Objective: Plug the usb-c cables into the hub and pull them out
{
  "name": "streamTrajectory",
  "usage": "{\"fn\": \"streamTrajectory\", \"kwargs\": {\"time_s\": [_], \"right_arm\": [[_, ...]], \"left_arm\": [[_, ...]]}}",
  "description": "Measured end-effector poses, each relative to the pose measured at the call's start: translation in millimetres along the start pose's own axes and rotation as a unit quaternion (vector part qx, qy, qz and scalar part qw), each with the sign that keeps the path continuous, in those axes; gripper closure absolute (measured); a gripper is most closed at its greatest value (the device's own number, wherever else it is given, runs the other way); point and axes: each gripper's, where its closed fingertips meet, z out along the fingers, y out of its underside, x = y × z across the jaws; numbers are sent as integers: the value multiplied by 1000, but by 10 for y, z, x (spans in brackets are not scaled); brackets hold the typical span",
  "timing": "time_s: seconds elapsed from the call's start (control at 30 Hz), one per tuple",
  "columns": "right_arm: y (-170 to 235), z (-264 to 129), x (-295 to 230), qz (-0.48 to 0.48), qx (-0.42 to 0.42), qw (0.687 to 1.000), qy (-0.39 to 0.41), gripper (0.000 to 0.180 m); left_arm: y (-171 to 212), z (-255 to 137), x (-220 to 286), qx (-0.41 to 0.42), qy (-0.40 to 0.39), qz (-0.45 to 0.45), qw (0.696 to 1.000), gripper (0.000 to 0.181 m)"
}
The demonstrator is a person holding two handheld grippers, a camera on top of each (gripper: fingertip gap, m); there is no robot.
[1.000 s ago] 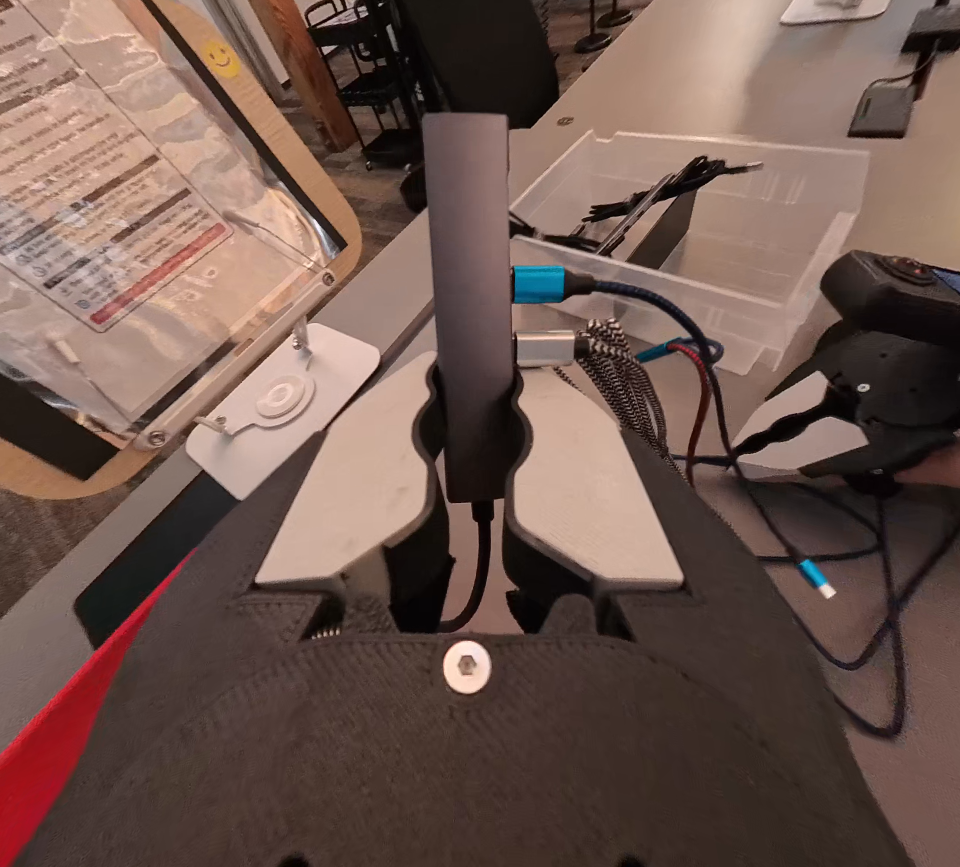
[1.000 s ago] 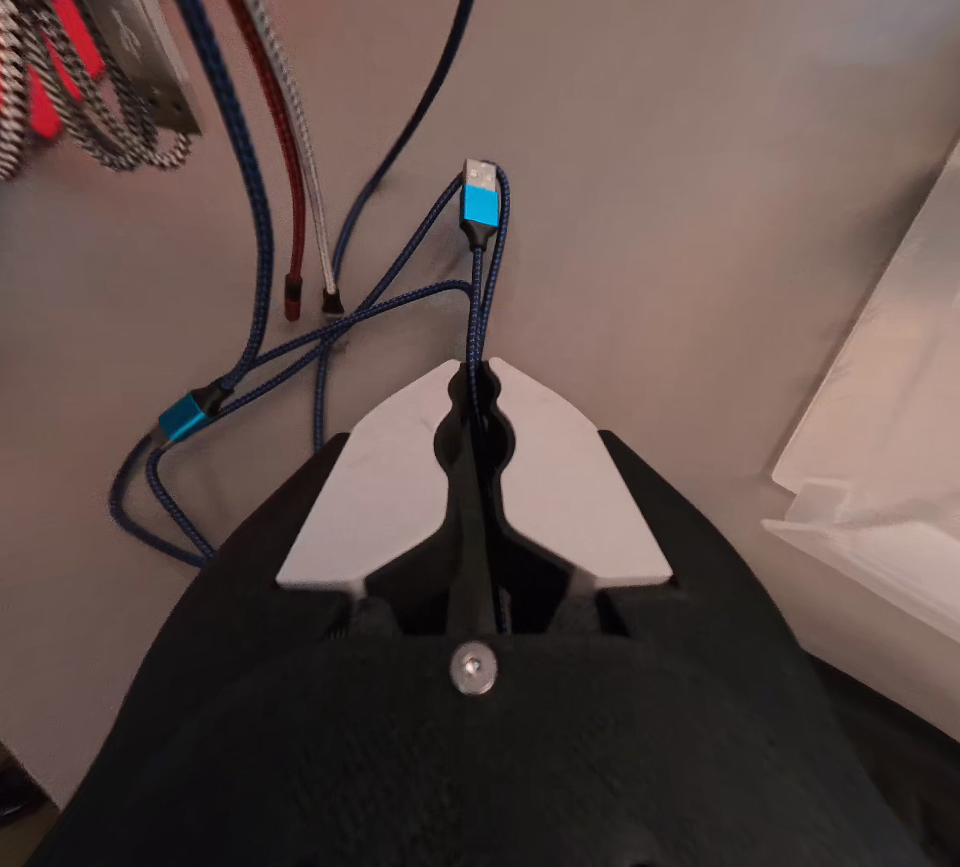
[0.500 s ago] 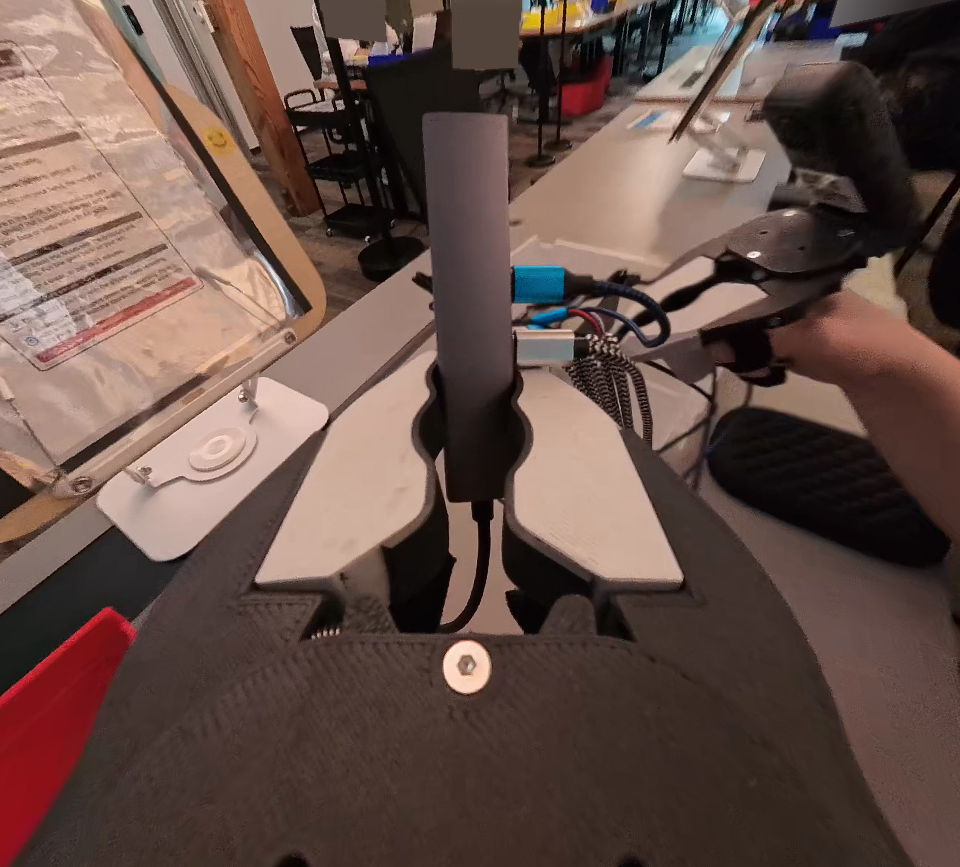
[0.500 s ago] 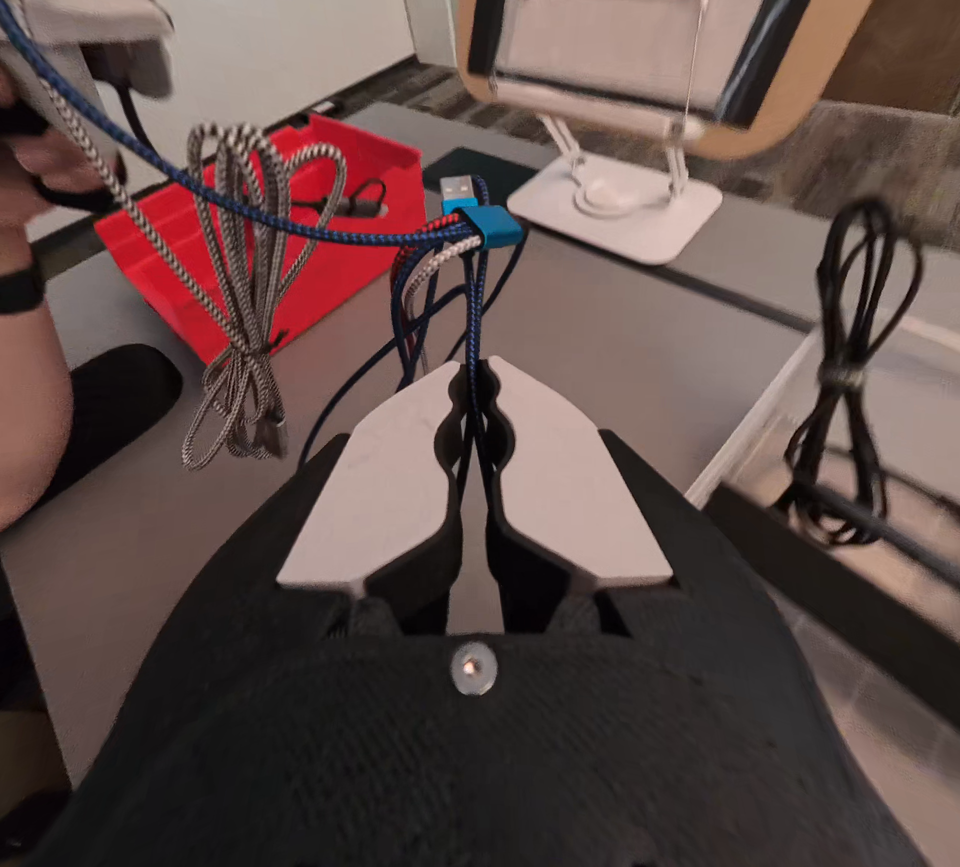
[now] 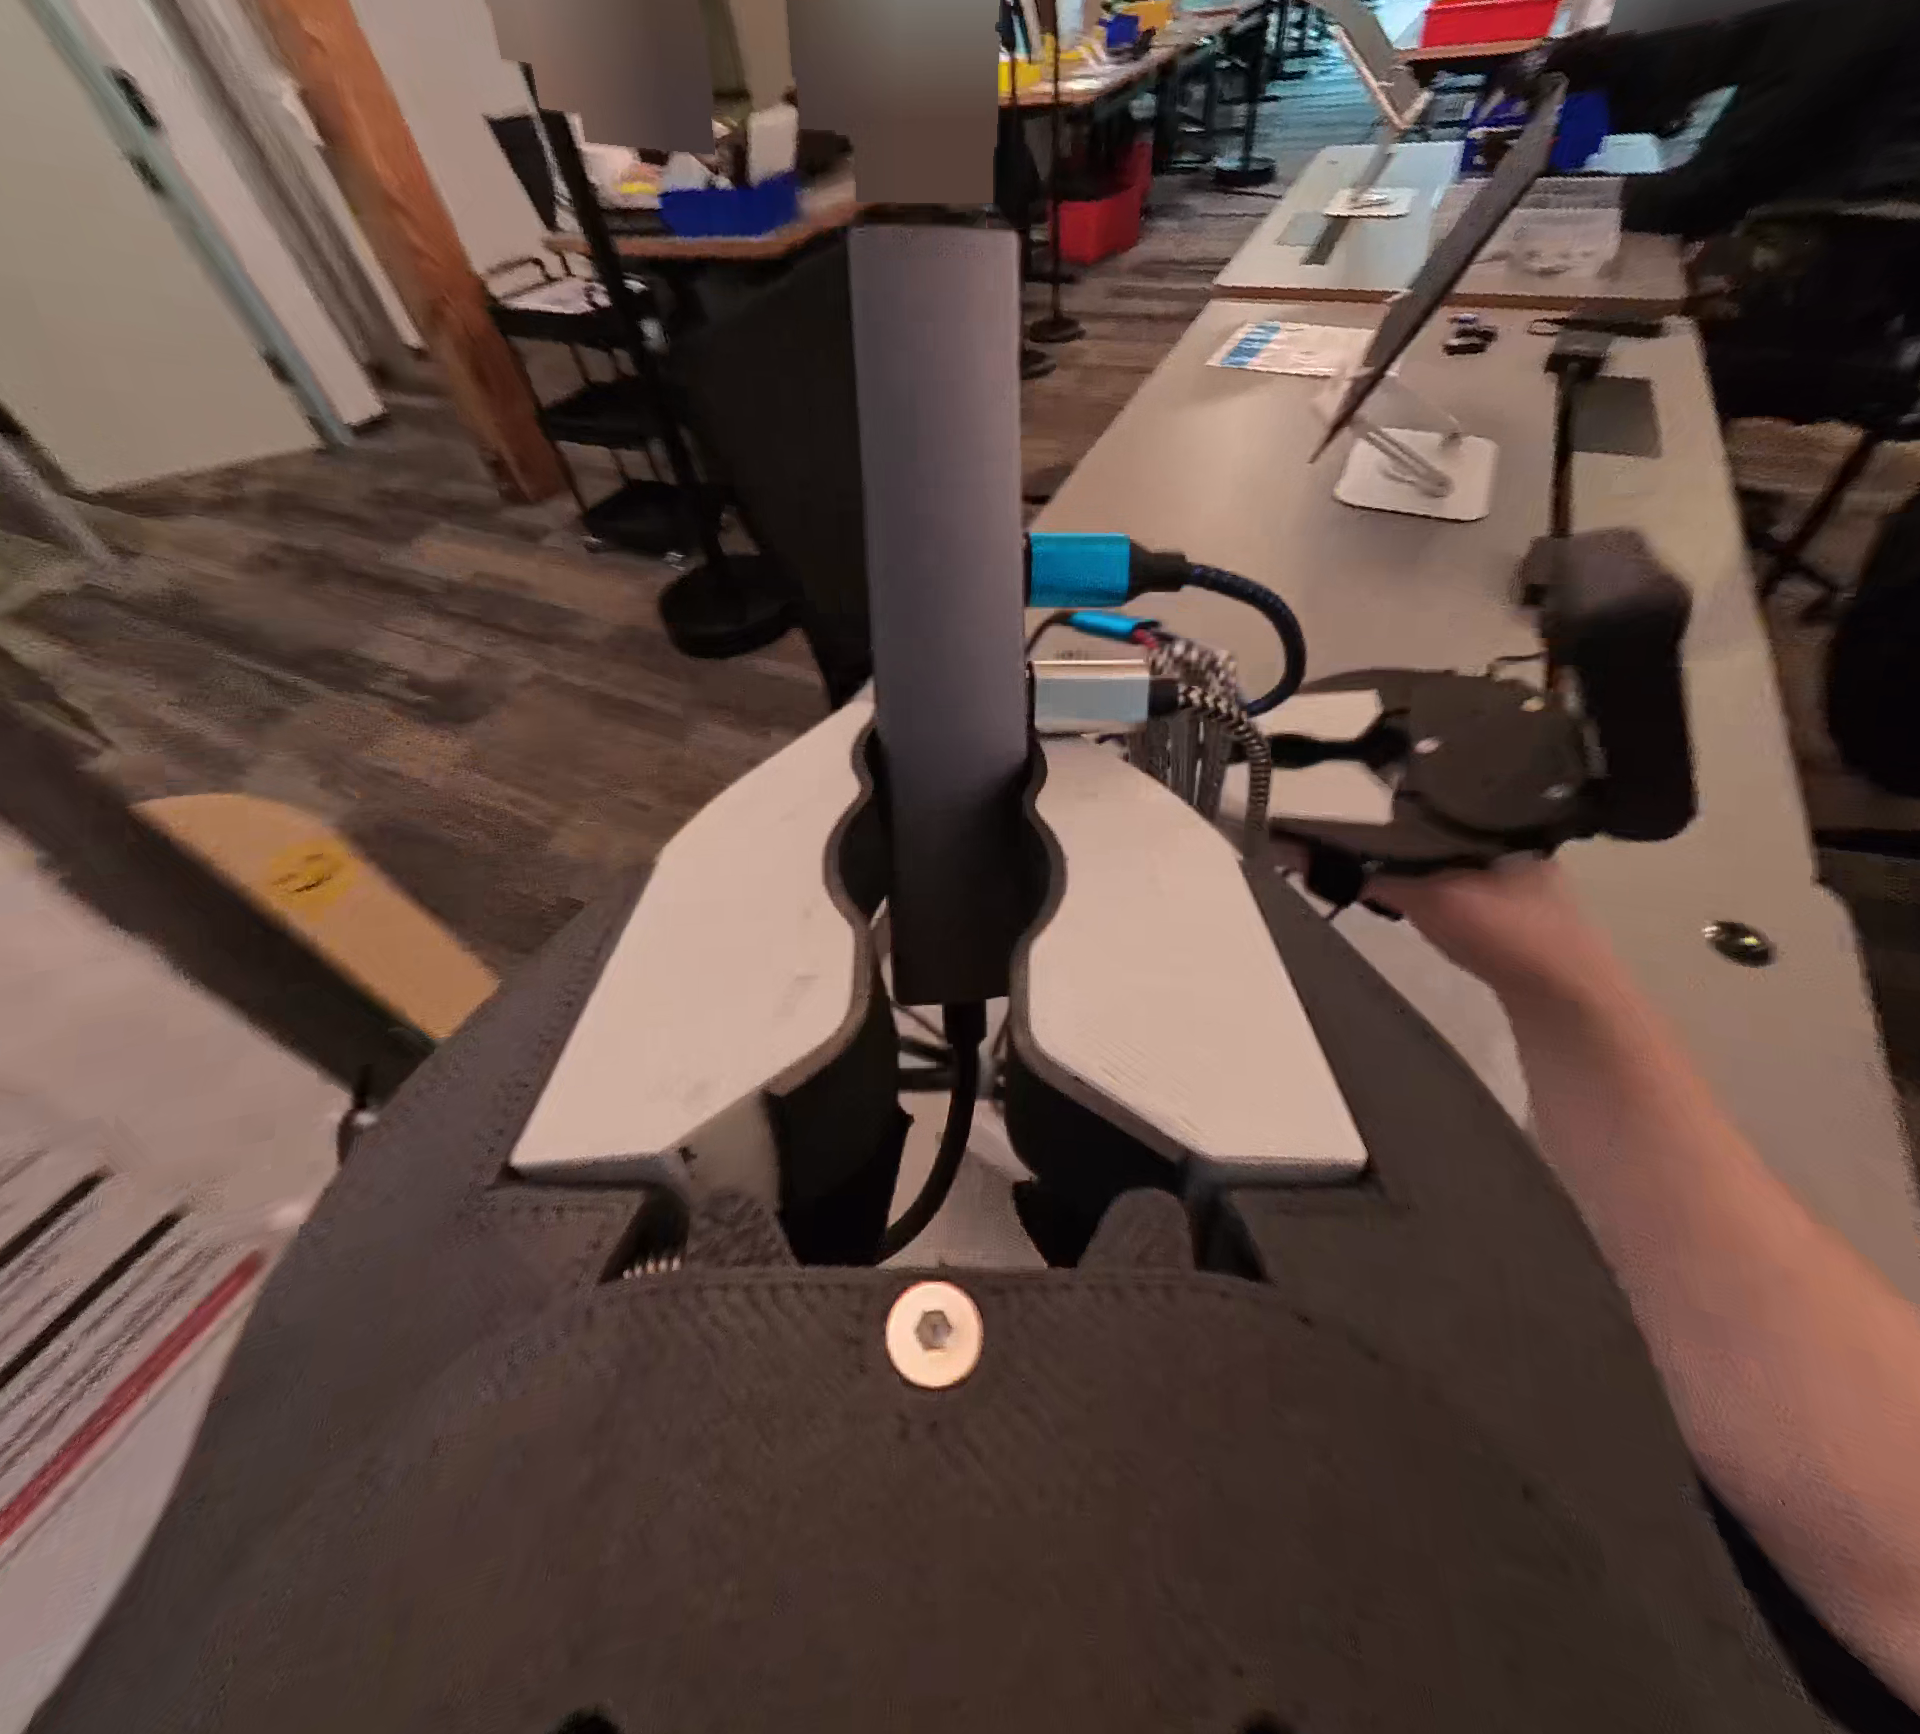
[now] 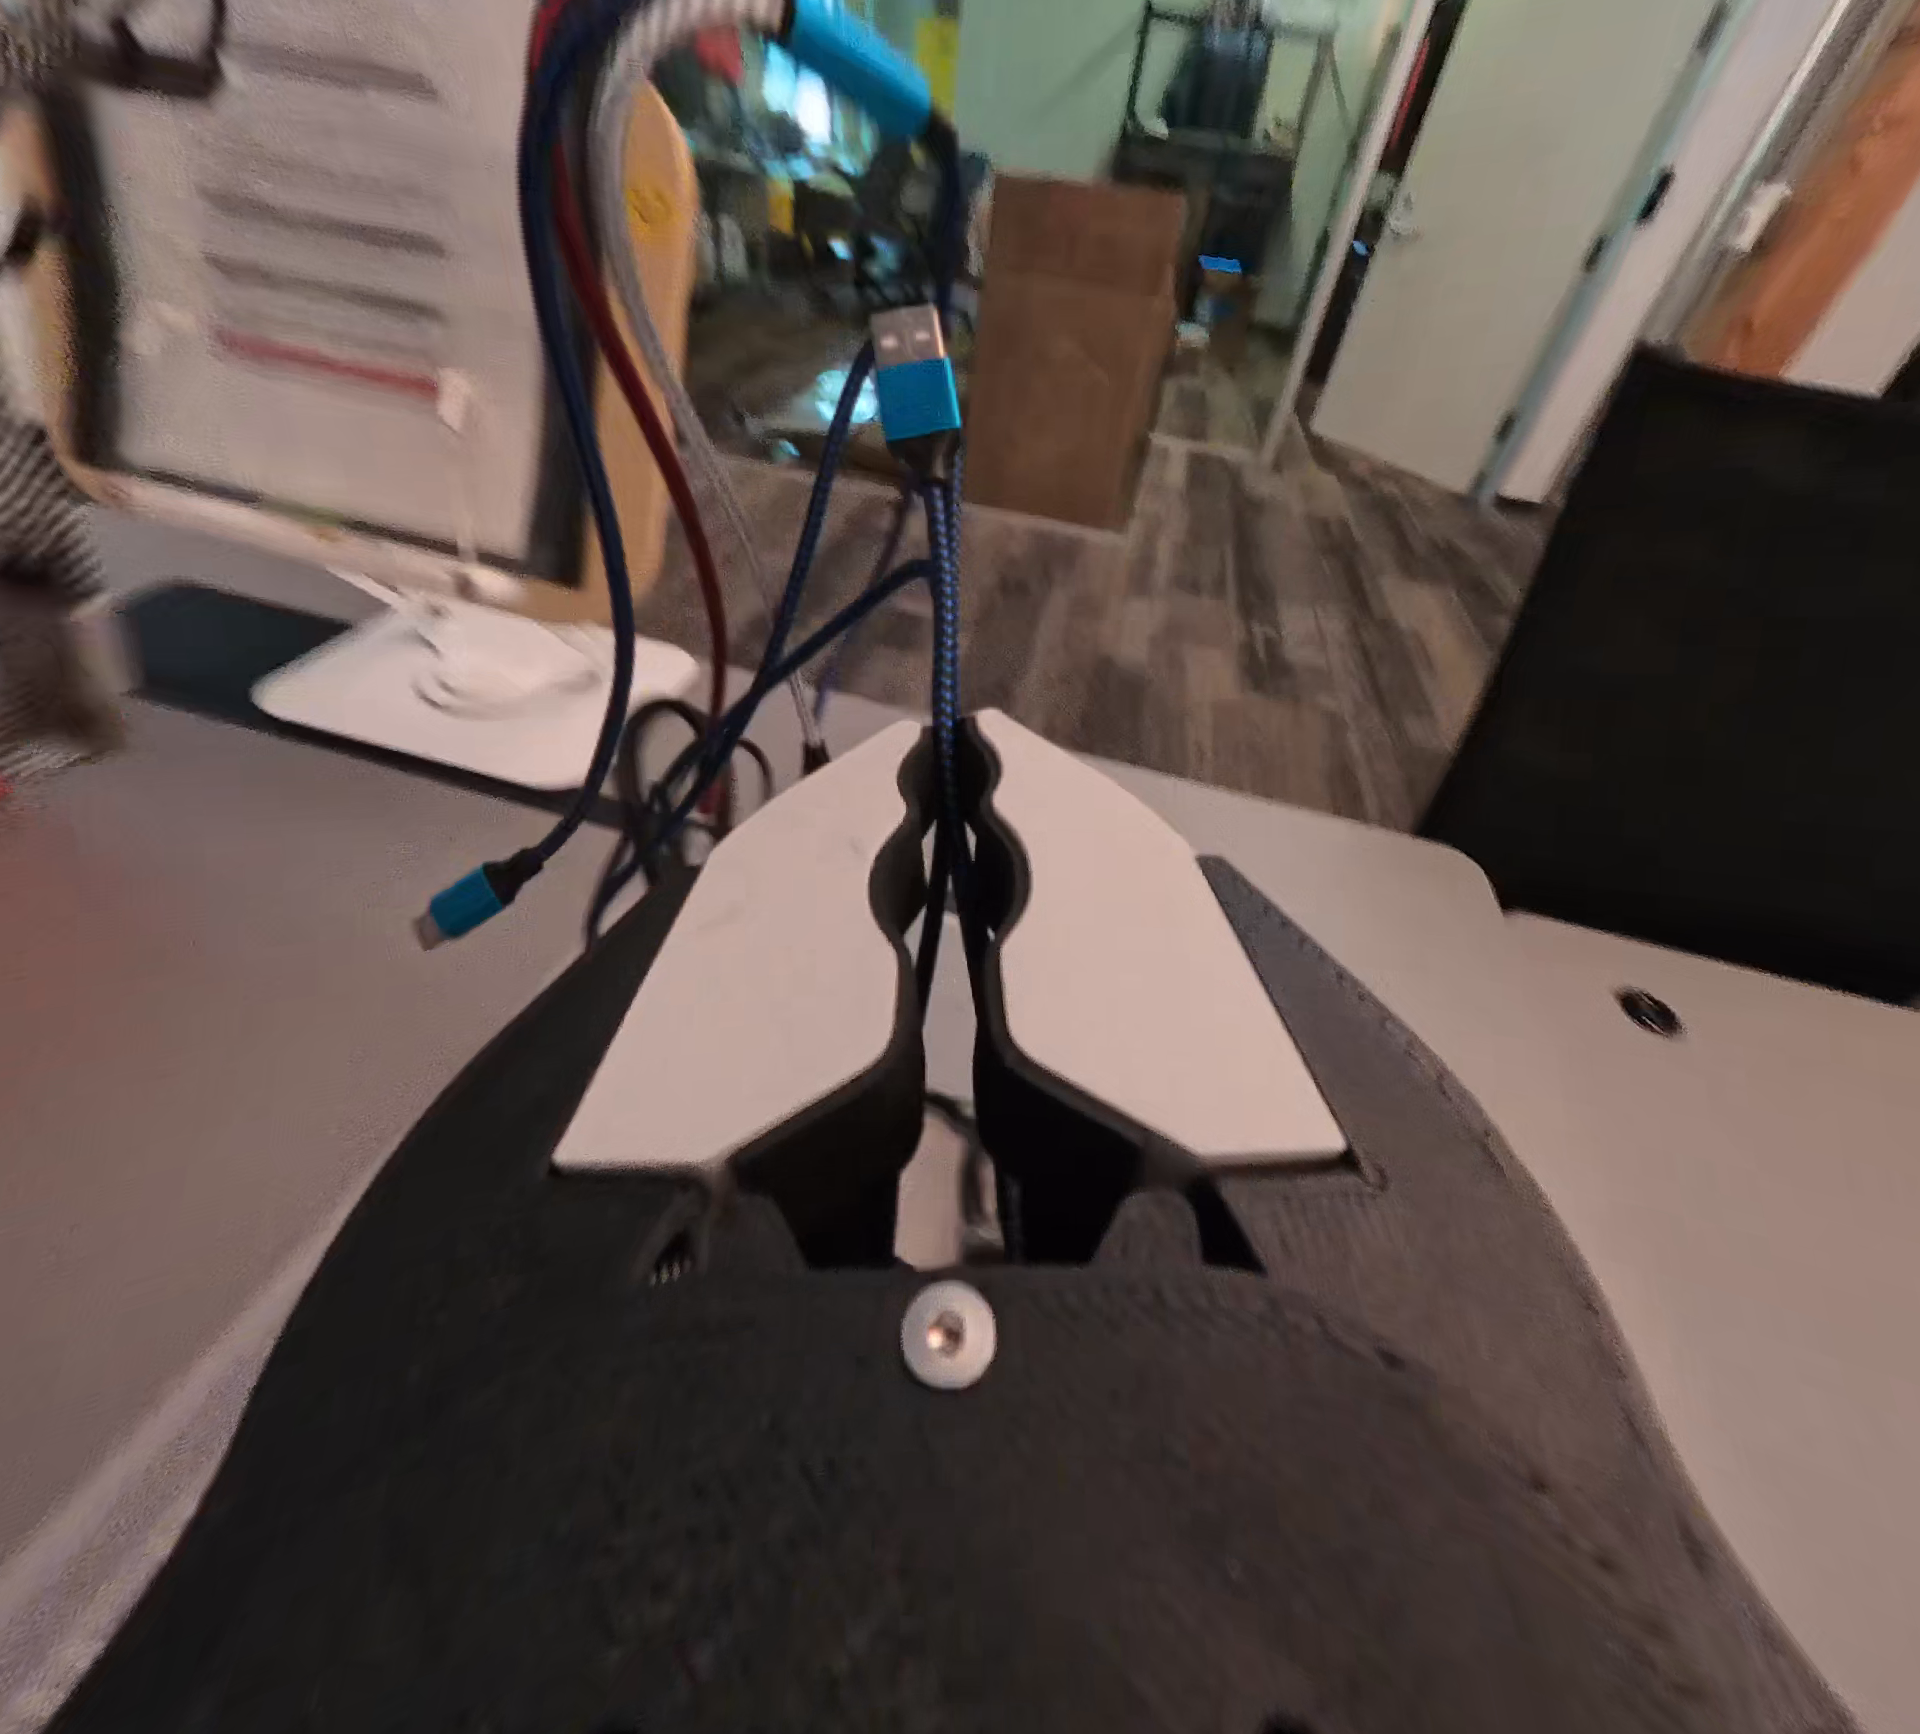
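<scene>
Two grippers are up in the air over a long grey table (image 5: 1382,583). One gripper, the left gripper (image 5: 943,837), is squeezed tight on a dark grey hub (image 5: 935,562). This hub is a long flat stick and it stands straight up between the two white fingers (image 5: 727,988). A thin black cord (image 5: 940,1134) hangs from its bottom end, back between the fingers.

On the right side of the hub, two plugs are pushed in. A bright blue plug (image 5: 1078,567) sits higher up, and a dark blue braided cable bends away from it. A silver plug (image 5: 1091,695) sits just below it, with a black and white striped cable (image 5: 1205,728) hanging down.

To the right, a bare hand (image 5: 1455,905) holds the right gripper (image 5: 1325,754), close to those cables.

From the right wrist view, the right gripper (image 6: 951,739) is pinched shut on a dark blue braided cable (image 6: 945,624). That cable goes up from the fingertips to a blue plug with a silver tip (image 6: 912,380), which points up and is not in anything. More cables, blue, red and striped, hang down on the left. Another small blue plug (image 6: 473,900) dangles low, just over the table (image 6: 260,905). A white stand (image 6: 468,697) sits far on the left side of the table, and it looks blurry.
</scene>
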Motion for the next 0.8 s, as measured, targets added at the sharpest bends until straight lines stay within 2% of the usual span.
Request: {"fn": "streamTrajectory", "kwargs": {"time_s": [0.07,0.2,0.3,0.47,0.7,0.8], "right_arm": [[193,12,186,-11,-24,999,22,176],[359,-56,440,25,-32,998,37,176],[491,-126,590,26,-55,997,50,176],[602,-177,697,35,-70,995,64,175],[734,-55,641,82,-94,991,47,176],[850,20,581,94,-121,988,30,175]], "left_arm": [[20,308,75,-23,16,-14,1000,160],[150,791,281,-61,67,-80,993,160],[315,1073,466,-82,112,-136,981,160],[729,1424,559,-91,143,-220,961,160],[1409,1618,278,-99,101,-260,955,160],[1642,1617,106,-114,68,-246,960,161]]}}
